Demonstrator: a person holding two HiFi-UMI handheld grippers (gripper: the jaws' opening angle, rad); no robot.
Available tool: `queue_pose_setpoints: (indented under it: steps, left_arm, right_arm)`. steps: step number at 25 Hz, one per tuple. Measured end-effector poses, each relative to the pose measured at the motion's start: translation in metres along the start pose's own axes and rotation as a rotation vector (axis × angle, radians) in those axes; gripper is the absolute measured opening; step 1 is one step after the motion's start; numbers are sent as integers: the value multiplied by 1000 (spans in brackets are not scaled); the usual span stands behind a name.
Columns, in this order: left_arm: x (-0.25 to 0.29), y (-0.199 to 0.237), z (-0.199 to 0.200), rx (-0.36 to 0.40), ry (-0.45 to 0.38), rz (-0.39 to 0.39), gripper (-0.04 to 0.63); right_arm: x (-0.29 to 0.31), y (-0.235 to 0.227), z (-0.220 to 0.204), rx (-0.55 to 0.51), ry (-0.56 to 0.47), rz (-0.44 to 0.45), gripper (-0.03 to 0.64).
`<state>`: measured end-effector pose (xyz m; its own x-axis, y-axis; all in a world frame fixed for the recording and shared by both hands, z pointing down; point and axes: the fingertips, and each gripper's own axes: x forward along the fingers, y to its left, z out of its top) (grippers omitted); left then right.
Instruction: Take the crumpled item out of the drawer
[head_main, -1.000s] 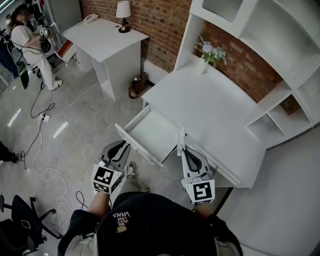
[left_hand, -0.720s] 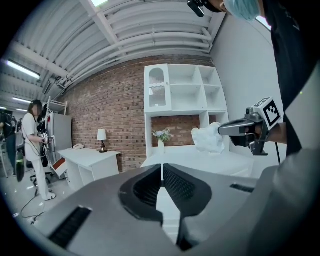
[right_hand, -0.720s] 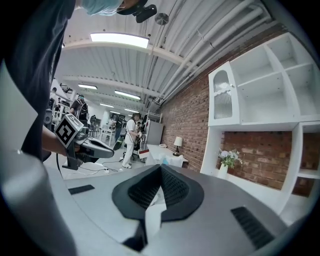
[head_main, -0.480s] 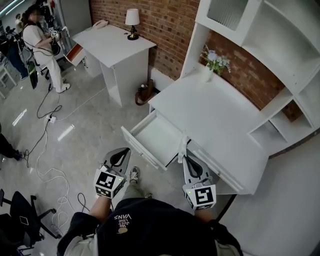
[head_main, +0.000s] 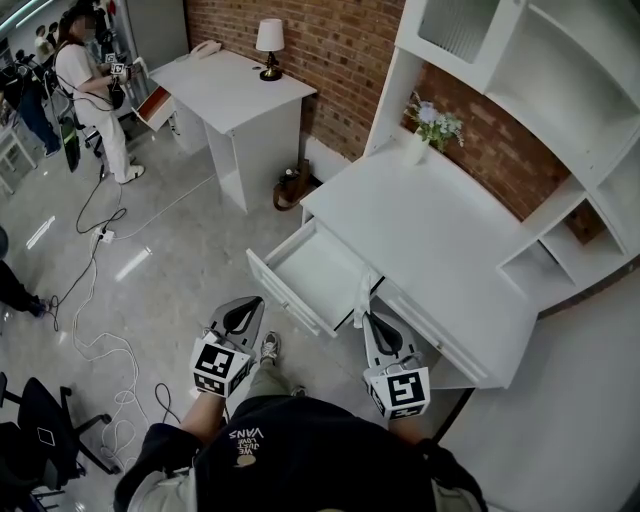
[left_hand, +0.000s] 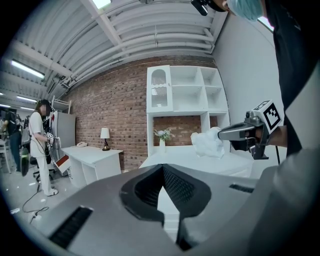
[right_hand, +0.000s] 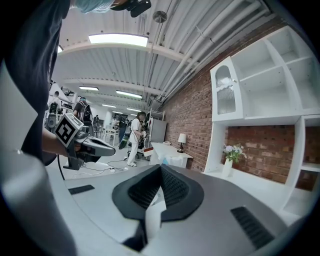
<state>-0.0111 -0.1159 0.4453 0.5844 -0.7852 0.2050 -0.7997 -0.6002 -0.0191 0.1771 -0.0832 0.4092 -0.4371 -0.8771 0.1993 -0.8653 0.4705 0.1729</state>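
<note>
Clenched now where its jaws stood apart a second earlier, the left tool (head_main: 249, 303) hangs with nothing between its pads, just short of the front panel of the open drawer (head_main: 283, 297). Its partner has barely shifted. The right tool (head_main: 369, 318) is clamped on the crumpled white paper (head_main: 362, 292), which rises from its tips above the drawer's side wall nearest that tool.

Seen from the left tool, the wad stands out to that tool's right, pinched at the end of the right tool's jaws in front of the white table (head_main: 440, 240). The right tool's own camera shows a strip of white between its closed pads.

Both tools point toward the table and are well apart from each other, with the person's shoe (head_main: 265, 346) on the floor between them. Ahead of the right tool, at the far side of the tabletop, a white vase of flowers (head_main: 418, 130) stands against the brick wall (head_main: 340, 40). White shelving (head_main: 560, 90) rises to the right.

Far ahead and to the left of the left tool, a second white table (head_main: 235, 85) carries a lamp (head_main: 270, 45) and a telephone (head_main: 206, 47). A person in white (head_main: 88, 95) stands beside it, and cables (head_main: 85, 300) trail over the floor.
</note>
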Motion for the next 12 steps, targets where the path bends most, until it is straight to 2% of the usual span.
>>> queue_pose_setpoints:
  steps: [12]
  left_arm:
    - [-2,-4,-1,-2,-2,-5,6]
  right_arm:
    - [0,3,1,-3,-1,6,-2]
